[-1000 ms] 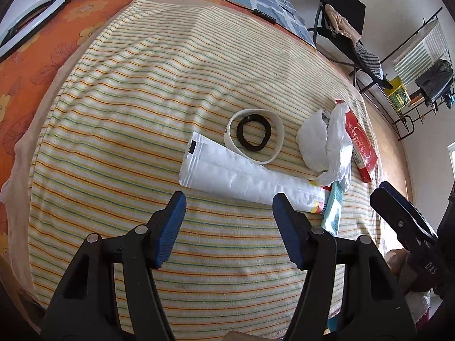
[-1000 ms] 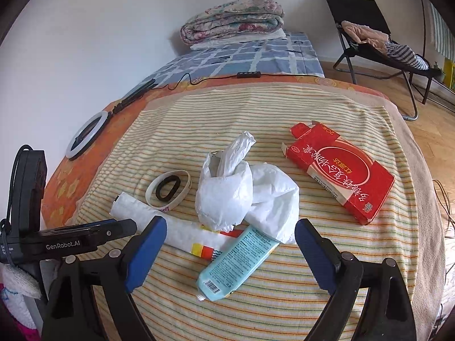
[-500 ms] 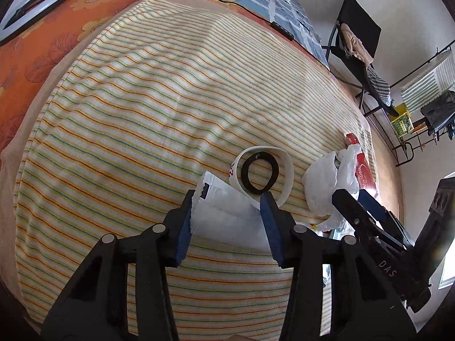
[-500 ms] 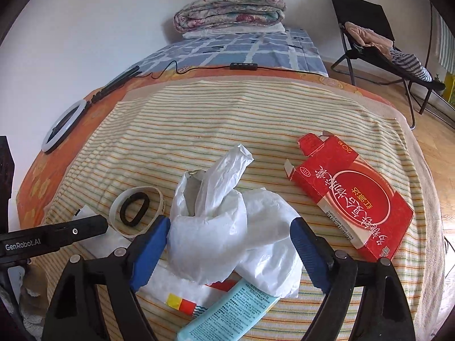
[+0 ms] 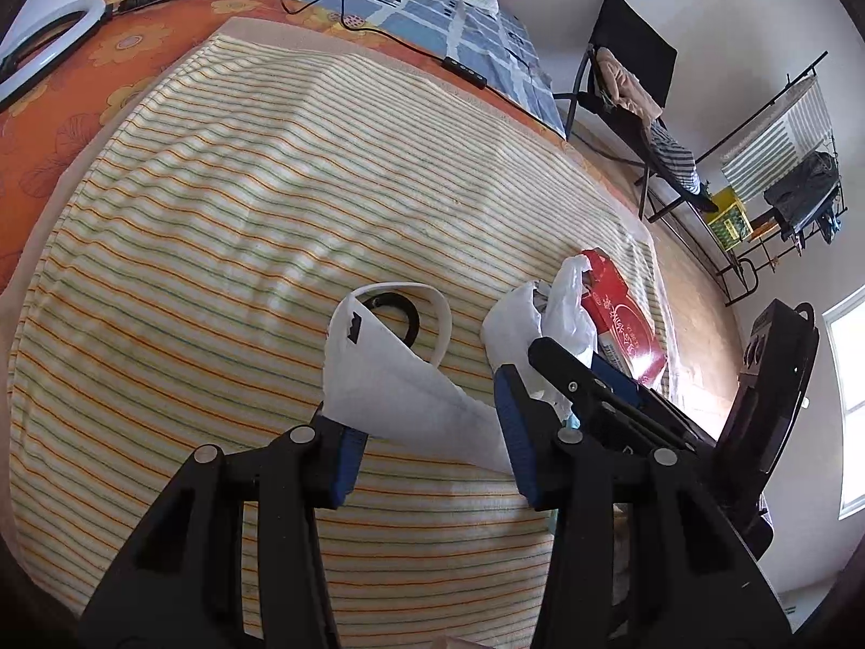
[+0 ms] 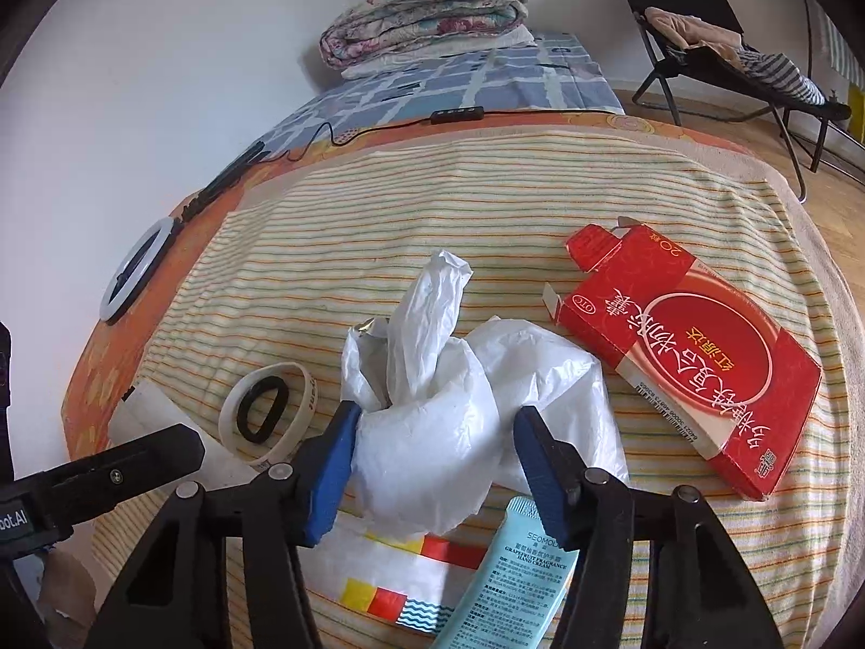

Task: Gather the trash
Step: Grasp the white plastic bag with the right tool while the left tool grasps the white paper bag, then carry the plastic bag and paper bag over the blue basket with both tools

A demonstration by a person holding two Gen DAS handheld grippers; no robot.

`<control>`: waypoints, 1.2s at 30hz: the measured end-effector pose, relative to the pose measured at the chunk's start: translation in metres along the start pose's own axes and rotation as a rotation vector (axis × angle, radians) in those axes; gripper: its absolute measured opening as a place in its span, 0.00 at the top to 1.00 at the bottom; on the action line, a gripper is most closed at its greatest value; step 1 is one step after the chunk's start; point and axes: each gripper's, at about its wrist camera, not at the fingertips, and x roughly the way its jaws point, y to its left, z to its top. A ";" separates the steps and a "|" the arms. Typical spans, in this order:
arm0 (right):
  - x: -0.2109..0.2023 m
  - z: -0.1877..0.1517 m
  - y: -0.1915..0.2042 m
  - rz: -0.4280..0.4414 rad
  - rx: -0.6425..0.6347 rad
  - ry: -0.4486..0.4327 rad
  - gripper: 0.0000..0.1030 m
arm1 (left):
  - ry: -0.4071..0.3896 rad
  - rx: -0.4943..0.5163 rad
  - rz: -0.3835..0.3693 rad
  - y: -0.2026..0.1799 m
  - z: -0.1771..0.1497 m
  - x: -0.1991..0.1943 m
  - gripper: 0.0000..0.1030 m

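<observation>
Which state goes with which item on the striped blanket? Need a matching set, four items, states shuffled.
Items:
1. crumpled white plastic bag
2. flat white paper bag
3. red cardboard box
4. black ring

States:
A. lying inside a white band
B. between the right gripper fingers
C. flap open, untouched
D. between the left gripper fingers, end raised

Pairs: 1-B, 2-D, 3-C, 4-A
</observation>
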 end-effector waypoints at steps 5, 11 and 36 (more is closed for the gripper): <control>-0.006 -0.002 0.005 0.005 -0.017 -0.016 0.55 | -0.002 0.045 -0.008 -0.011 -0.004 -0.001 0.79; -0.022 -0.001 0.001 0.026 0.014 -0.054 0.58 | -0.025 0.092 -0.014 -0.021 -0.007 -0.010 0.89; -0.109 -0.029 0.030 0.039 -0.053 -0.178 0.58 | -0.164 0.211 -0.058 -0.030 -0.013 -0.098 0.95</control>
